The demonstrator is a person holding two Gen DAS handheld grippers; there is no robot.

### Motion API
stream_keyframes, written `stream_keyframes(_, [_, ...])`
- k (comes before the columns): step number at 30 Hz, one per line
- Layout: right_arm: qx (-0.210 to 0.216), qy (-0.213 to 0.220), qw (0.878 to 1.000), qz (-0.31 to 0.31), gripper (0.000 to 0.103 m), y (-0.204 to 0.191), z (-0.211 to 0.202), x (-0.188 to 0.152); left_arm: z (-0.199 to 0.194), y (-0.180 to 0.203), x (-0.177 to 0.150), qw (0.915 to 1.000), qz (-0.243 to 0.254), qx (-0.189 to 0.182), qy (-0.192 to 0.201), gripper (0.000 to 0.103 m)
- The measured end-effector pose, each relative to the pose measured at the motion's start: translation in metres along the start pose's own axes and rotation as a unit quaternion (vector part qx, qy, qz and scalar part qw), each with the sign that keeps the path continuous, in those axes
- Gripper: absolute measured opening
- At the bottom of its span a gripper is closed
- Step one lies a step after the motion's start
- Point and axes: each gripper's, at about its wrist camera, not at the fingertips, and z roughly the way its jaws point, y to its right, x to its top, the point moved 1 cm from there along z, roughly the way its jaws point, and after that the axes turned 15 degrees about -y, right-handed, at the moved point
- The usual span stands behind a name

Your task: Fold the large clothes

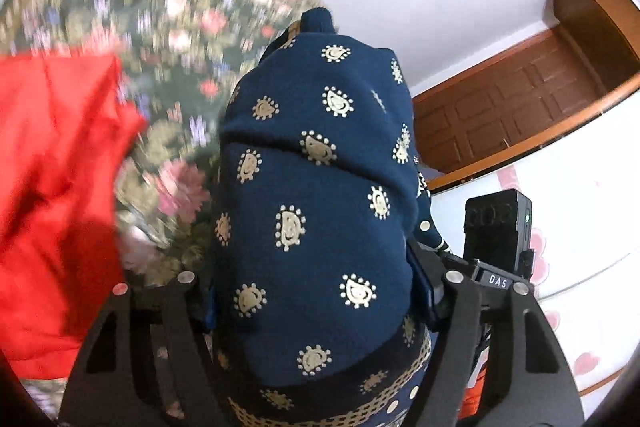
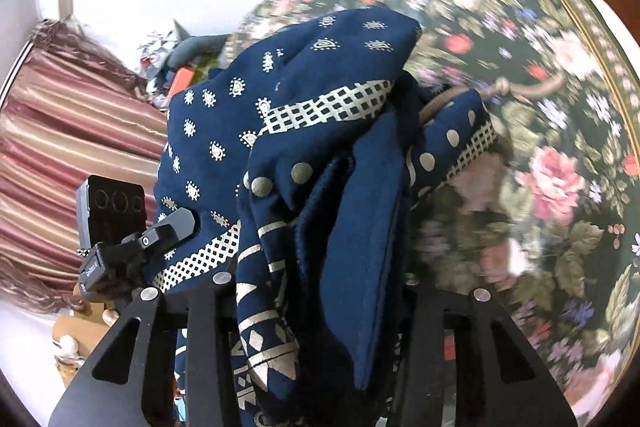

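Black finger frames fill the bottom of both views, and navy cloth is bunched between each pair. From the left, the left gripper (image 1: 316, 291) is clamped on a thick, rounded wad of the navy garment (image 1: 316, 187), soft knit printed with gold teardrop motifs; a red cloth (image 1: 52, 187) lies beside it on the floral bedspread (image 1: 168, 11). On the right, the right gripper (image 2: 320, 291) pinches a narrower sheaf of folds bearing a lattice border. Both corners look raised off the bed: the pick-up step. Next likely calls for spreading the hands apart to stretch the fabric flat.
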Motion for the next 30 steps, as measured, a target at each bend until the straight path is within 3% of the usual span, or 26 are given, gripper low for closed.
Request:
stream_keyframes(6, [0.004,0.019,0.998,-0.064,0.038,-0.084,-0.008,0.009,-0.102,0.023,-0.01,0.9966,0.038,0.019,0.07,0.071])
stream_keyframes(10, [-0.001,0.018,0.995,-0.101,0.038,-0.138,0.008,0.009,-0.161,0.004,-0.021,0.9947,0.026,0.01,0.099,0.071])
stream_keyframes(15, [-0.002,-0.002,0.993,-0.122,0.038,-0.167,0.048,0.007,-0.205,-0.035,-0.036,0.9936,-0.001,0.01,0.113,0.071])
stream_keyframes(22, [0.006,-0.051,0.993,-0.105,0.038,-0.157,0.114,0.025,-0.21,-0.103,-0.034,0.9933,-0.05,0.022,0.102,0.071])
stream_keyframes(28, [-0.001,-0.081,0.994,-0.067,0.038,-0.125,0.16,0.034,-0.173,-0.163,-0.026,0.9931,-0.087,0.019,0.077,0.071])
stream_keyframes(30, [-0.007,-0.095,0.995,-0.037,0.038,-0.103,0.185,0.037,-0.153,-0.185,-0.024,0.9924,-0.091,0.047,0.068,0.071])
